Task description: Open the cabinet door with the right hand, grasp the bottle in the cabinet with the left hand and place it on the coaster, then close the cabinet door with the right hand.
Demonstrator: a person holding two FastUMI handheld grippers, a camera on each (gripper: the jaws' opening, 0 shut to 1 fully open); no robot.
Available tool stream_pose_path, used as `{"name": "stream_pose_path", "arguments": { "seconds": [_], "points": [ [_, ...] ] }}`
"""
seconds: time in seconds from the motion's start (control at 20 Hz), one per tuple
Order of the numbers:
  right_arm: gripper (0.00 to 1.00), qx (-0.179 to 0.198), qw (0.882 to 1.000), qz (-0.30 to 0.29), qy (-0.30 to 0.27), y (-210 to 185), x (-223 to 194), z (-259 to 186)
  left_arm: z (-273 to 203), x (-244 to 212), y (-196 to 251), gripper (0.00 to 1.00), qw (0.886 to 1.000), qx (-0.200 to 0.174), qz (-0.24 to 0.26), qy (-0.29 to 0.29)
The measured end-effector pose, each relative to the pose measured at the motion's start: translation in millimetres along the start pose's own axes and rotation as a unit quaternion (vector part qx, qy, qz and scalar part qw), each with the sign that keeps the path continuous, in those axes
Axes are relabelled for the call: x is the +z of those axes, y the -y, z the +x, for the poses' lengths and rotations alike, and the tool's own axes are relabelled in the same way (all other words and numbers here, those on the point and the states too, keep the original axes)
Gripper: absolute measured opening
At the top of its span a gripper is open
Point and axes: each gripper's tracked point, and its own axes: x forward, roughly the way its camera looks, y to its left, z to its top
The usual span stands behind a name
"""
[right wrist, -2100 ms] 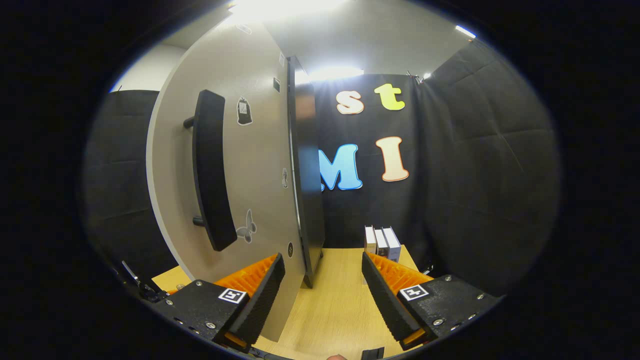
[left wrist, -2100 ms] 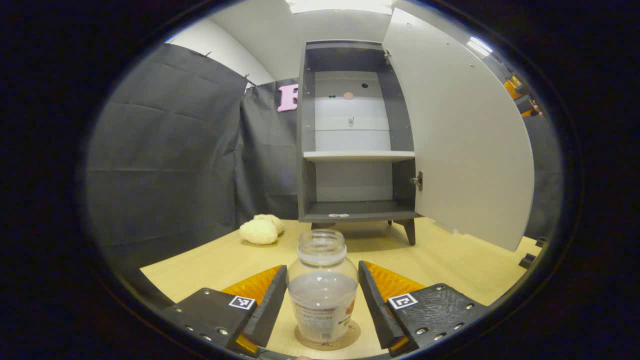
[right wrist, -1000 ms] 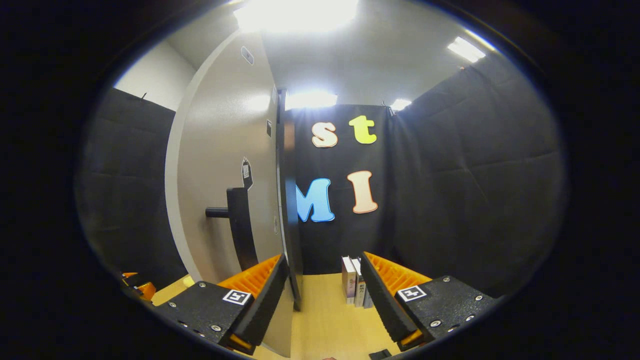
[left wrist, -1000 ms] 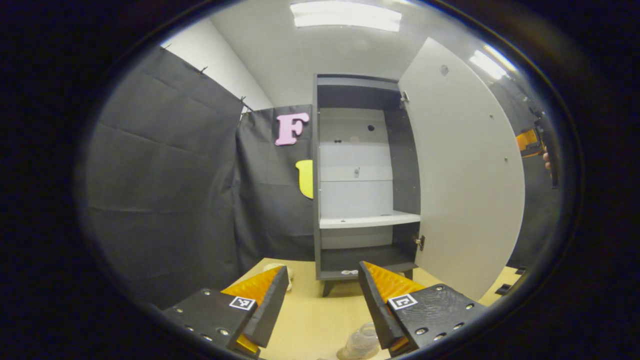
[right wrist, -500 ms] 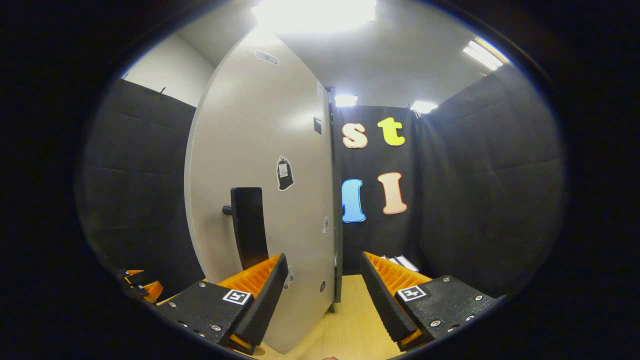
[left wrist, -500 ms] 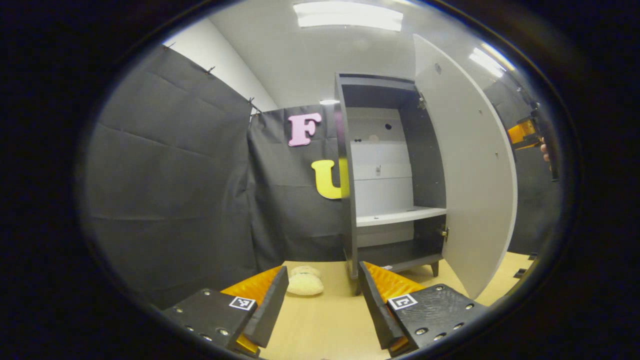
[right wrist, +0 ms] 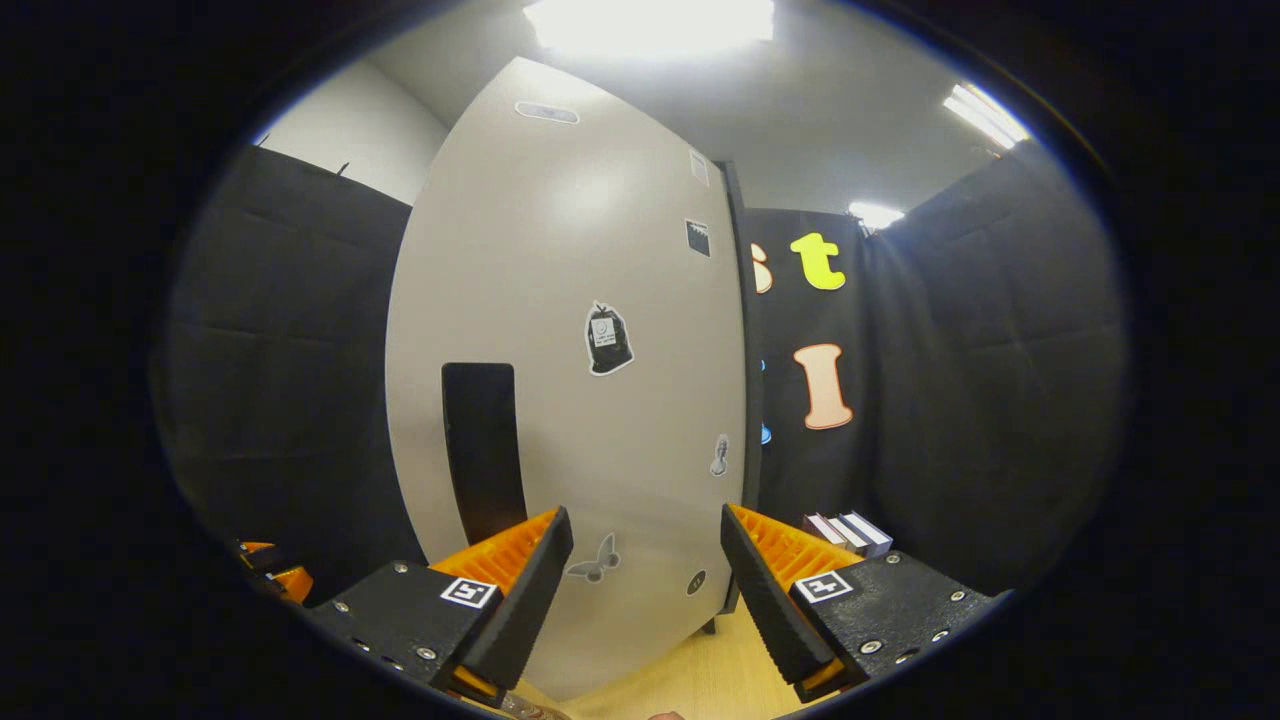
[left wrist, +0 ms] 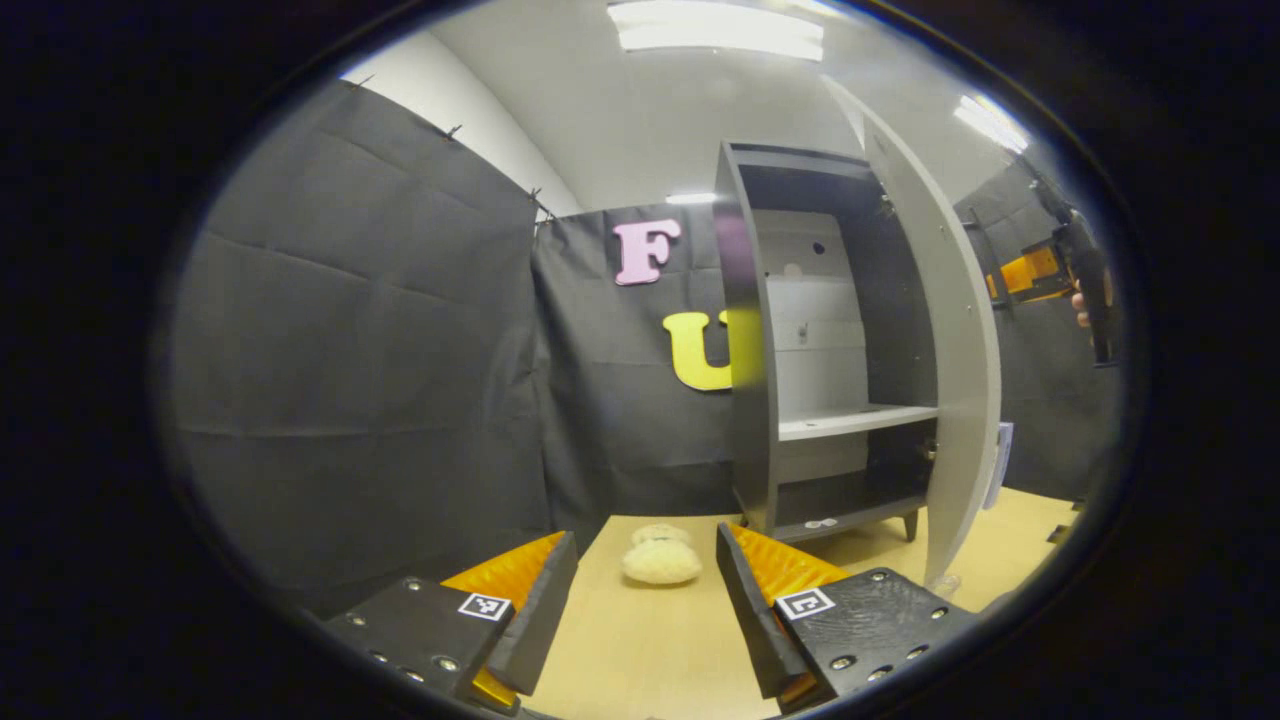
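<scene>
Cabinet [left wrist: 760,330] stands on the wooden table [left wrist: 640,640], dark carcass, pale back panel, one pale shelf [left wrist: 855,421] across the middle. Its door [left wrist: 955,380] hangs partly open, swung roughly halfway toward the carcass, edge-on in the left gripper view. Both compartments seen through the gap hold nothing I can make out.

Left gripper [left wrist: 646,590]: jaws spread wide, nothing between them, held above the table in front of the cabinet and to its left. Cream-coloured plush lump [left wrist: 660,558] lies on the table just left of the cabinet's foot.

Right gripper [right wrist: 646,585]: jaws wide apart, gripping nothing, facing the door's outer face [right wrist: 570,400] at close range. Dark vertical handle [right wrist: 484,450] sits on the door, left of the gripper's left finger, apart from it. Small stickers dot the door face. Books [right wrist: 845,532] stand beyond the cabinet's right side.

At the foot of the door, a bit of clear glass [left wrist: 944,583] shows; cannot tell whether it is the bottle. Coaster not made out.
</scene>
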Motion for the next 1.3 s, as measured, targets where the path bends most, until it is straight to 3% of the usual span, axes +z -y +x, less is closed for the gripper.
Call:
{"name": "stream_pose_path", "arguments": {
  "seconds": [0.1,0.5,0.55,0.65,0.75,1.1,1.15,1.3],
  "points": [
    [0.93,0.010,1.000,0.001,-0.005,-33,1,3,-3,-2,-11,0.81,1.000,0.009,-0.003,-0.003],
    [0.94,0.008,1.000,-0.002,0.002,-42,-4,-3,-6,2,-19,0.81,1.000,0.011,-0.015,-0.010],
    [0.94,0.006,1.000,-0.001,0.004,-40,-5,-8,-6,3,-15,0.77,1.000,0.006,-0.019,-0.011],
    [0.94,0.001,1.000,0.005,0.004,-36,-6,-15,-3,5,-5,0.84,0.999,-0.006,-0.026,-0.018],
    [0.94,-0.001,1.000,0.009,0.010,-31,-2,-23,2,12,7,0.84,0.999,-0.022,-0.029,-0.016],
    [0.94,-0.019,0.999,-0.011,0.049,12,11,-51,9,36,70,0.77,0.999,-0.039,-0.028,-0.001],
    [0.94,-0.024,0.998,-0.011,0.056,21,11,-53,10,42,79,0.84,0.999,-0.042,-0.026,0.002],
    [0.94,-0.023,0.998,-0.019,0.062,41,10,-61,13,52,105,0.77,0.999,-0.044,-0.016,0.009]
  ]
}}
